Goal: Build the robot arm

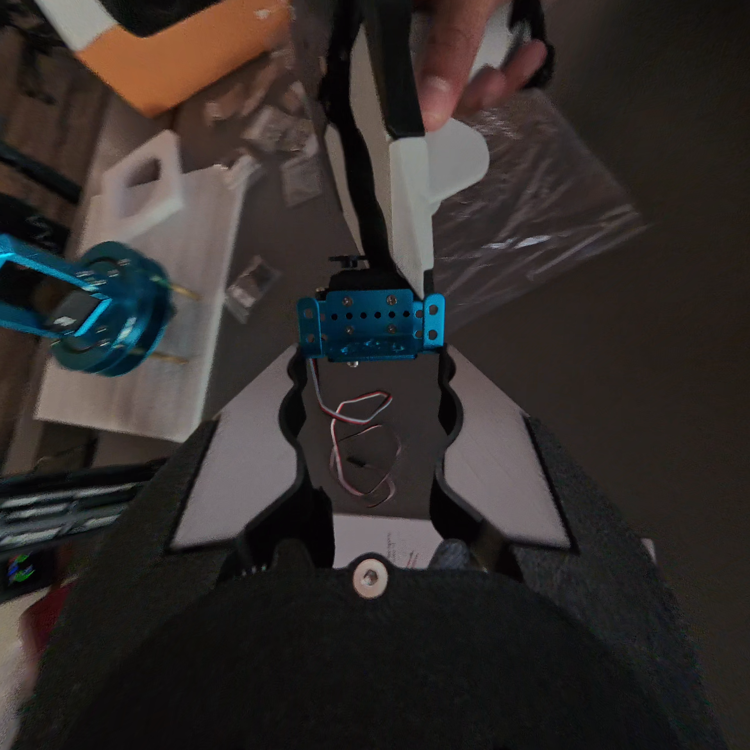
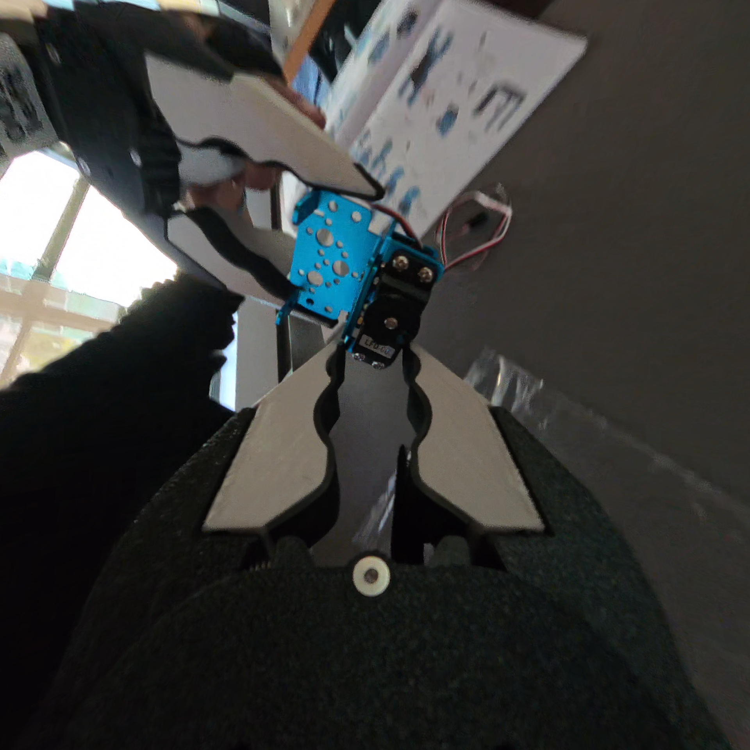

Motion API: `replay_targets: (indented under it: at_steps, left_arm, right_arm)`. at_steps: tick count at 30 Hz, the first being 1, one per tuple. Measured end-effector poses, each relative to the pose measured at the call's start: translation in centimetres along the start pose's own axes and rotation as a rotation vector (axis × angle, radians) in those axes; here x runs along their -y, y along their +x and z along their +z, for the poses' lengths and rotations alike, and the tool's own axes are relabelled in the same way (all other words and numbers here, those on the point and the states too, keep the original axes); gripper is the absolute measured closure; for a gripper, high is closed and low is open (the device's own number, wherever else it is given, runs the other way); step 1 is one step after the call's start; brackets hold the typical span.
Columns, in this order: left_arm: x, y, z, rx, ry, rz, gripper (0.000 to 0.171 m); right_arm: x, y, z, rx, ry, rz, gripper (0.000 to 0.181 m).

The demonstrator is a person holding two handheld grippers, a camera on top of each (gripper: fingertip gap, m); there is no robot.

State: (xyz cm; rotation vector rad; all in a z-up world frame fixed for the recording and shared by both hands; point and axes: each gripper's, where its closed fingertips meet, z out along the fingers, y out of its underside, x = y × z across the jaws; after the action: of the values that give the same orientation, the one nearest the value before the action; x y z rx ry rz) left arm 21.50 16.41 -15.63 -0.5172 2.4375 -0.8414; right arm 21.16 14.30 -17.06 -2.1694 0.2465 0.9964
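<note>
A blue metal bracket (image 1: 371, 324) with a black servo (image 2: 389, 316) screwed into it is held in the air between both grippers. My left gripper (image 1: 371, 353) is shut on the blue bracket across its two side flanges. In the right wrist view it comes in from the upper left (image 2: 335, 241) and clamps the perforated blue plate (image 2: 324, 259). My right gripper (image 2: 371, 353) is shut on the black servo end. In the left wrist view it reaches down from the top (image 1: 385, 272), held by a hand (image 1: 442, 61). The servo's red, white and dark lead (image 1: 357, 426) hangs loose.
On the grey table lie a blue round base assembly (image 1: 109, 308) on a white foam sheet (image 1: 162, 251), an orange and white box (image 1: 170, 61), a clear plastic bag (image 1: 527, 203) and a black tool tray (image 1: 61, 511). A white printed box (image 2: 446, 101) stands behind. Less than 4 cm separates the two grippers' tips.
</note>
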Motion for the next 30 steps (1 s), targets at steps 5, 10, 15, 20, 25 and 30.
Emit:
replay_targets:
  at_steps: [5, 10, 15, 20, 25, 30]
  left_arm:
    - [-0.1, 3.4, 3.7, -0.187, -0.003, -0.019, 0.107]
    - [0.1, 4.9, 6.1, -0.348, -0.067, 0.000, 0.107]
    - [0.3, 4.8, 6.7, -0.432, -0.136, 0.033, 0.106]
    - [0.5, 4.9, 6.6, -0.412, -0.133, 0.037, 0.106]
    - [1.1, 4.3, 1.3, -0.250, 0.115, -0.239, 0.090]
    - [-8.1, 3.7, -9.9, 0.466, 0.244, -0.755, 0.106]
  right_arm:
    - [-5.5, 1.5, -0.6, -0.038, -0.126, 0.031, 0.156]
    - [-8.7, 2.9, -1.3, -0.053, -0.199, 0.051, 0.152]
    - [-9.7, 4.6, -4.7, -0.152, -0.218, -0.042, 0.148]
    - [-7.3, 4.7, -7.2, -0.150, -0.004, -0.155, 0.150]
    - [-4.4, 3.9, -9.9, -0.130, 0.257, -0.229, 0.149]
    - [-3.8, 5.4, -11.4, -0.252, 0.312, -0.284, 0.147]
